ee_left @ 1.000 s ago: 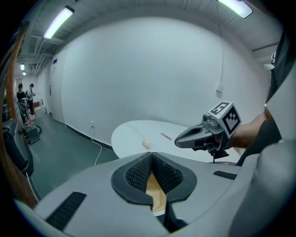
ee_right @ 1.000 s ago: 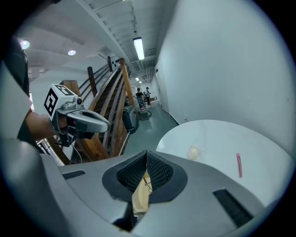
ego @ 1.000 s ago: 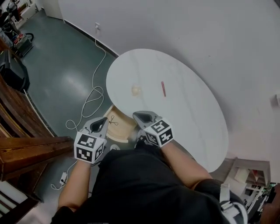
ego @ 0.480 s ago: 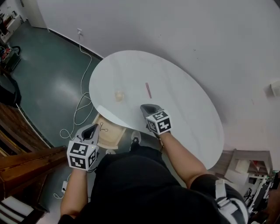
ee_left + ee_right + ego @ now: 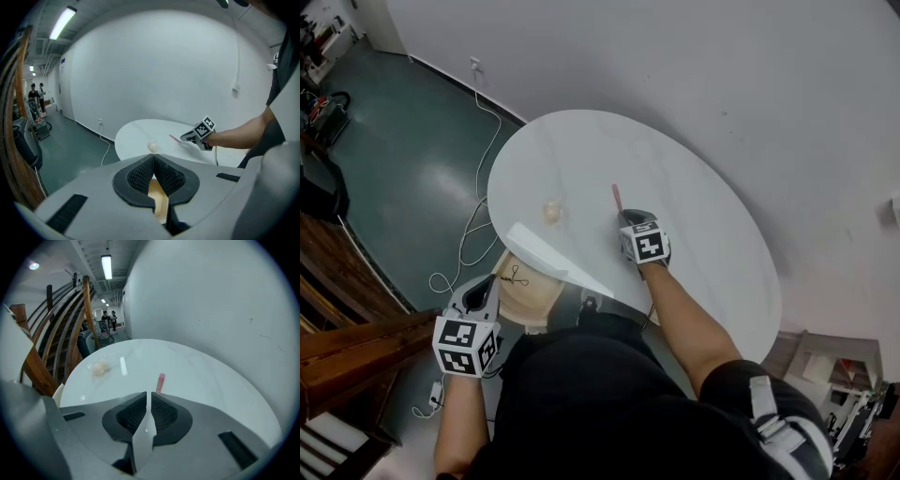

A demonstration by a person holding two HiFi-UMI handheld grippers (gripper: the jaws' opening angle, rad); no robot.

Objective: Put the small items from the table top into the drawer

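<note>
Head view: left tongs [image 5: 484,283] nearest, ribbed pads pressed together on nothing. The open pale-wood drawer [image 5: 532,302] sits just beyond their tips, under the table edge, with a small wire-like item [image 5: 516,275] lying inside. Right tongs [image 5: 628,218] hang over the glossy white round table [image 5: 703,253], jaws all but together and empty. Slim, rigid pink stick [image 5: 617,196] lies just ahead of their tips, untouched; soft pale crumpled lump [image 5: 551,210] lies farther off to their left. Step judged: approach to pick the stick. Next move: spread jaws, straddle its narrow width, pinch.
</note>
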